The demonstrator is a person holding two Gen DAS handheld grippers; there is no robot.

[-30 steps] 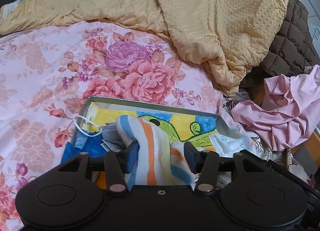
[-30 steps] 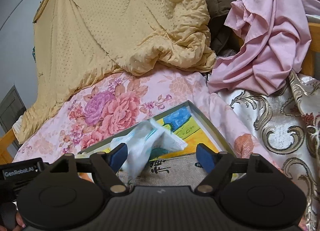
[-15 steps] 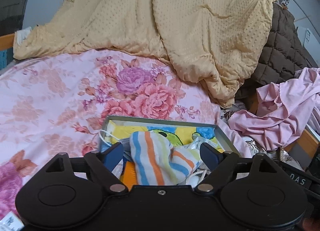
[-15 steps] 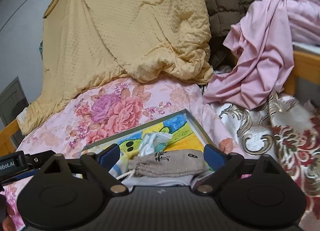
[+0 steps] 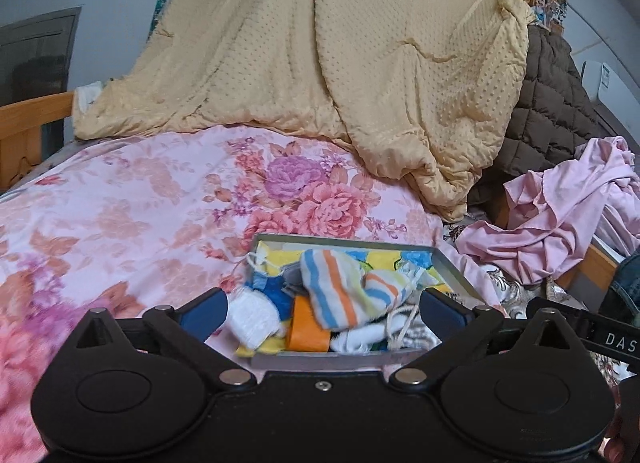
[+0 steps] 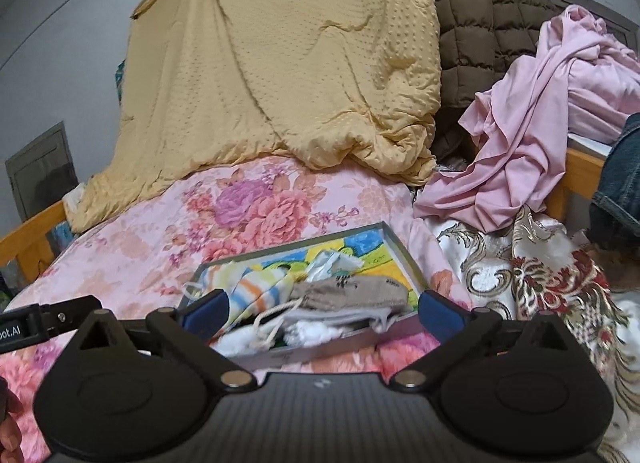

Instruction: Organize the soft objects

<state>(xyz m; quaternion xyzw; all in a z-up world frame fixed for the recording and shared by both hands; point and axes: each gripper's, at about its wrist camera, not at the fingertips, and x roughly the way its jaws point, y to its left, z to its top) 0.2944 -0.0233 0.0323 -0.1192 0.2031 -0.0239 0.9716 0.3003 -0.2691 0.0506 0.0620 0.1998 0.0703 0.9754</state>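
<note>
A shallow grey tray (image 5: 452, 269) sits on a bed covered by a pink floral sheet (image 5: 132, 219), packed with small soft items. In the left wrist view, a striped sock (image 5: 340, 291) in blue, orange and white lies on top of the pile, with a white bundle (image 5: 252, 319) at the tray's near left corner and an orange piece (image 5: 306, 329) just beside it. The left gripper (image 5: 322, 309) hangs above the tray's near edge, its blue-padded jaws opening wide, the pads clear of every item though the pile shows in the gap between them.

The right wrist view shows the same tray (image 6: 402, 253) from the other side: a beige sock (image 6: 352, 289) lies across the middle, touching the striped sock (image 6: 256, 293), with white cloth and a looped cord (image 6: 276, 317) heaped at the near edge. The right gripper (image 6: 322, 309) also hovers at the tray's near rim, jaws opening to a full spread and gripping nothing.

Behind the tray, a dimpled yellow blanket (image 5: 340, 63) drapes down onto the sheet, a brown quilted jacket (image 6: 476, 19) stands beside it, and a crumpled pink garment (image 6: 532, 135) spills over a gold-patterned cloth (image 6: 500, 267) to the right. A wooden bed rail (image 5: 32, 115) runs along the far left edge.
</note>
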